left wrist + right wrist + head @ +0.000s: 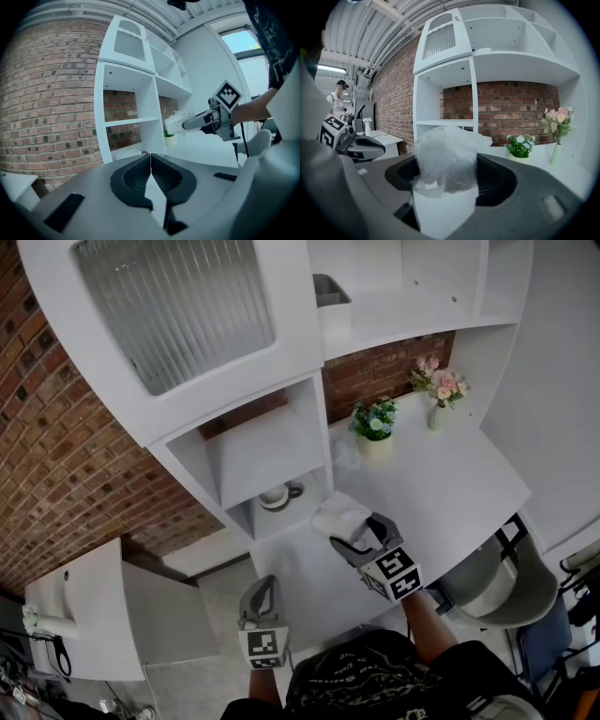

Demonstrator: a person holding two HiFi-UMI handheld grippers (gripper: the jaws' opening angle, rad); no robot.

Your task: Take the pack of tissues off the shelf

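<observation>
We couldn't spot any readable text anywhere, tbh. The cubes (263, 644) behind the jaws of the left gripper (260, 589) and right gripper (359, 533) only had black-and-white square marker patterns, no letters or numbers. The print on the person's dark shirt (375, 676) was too blurry for us.
</observation>
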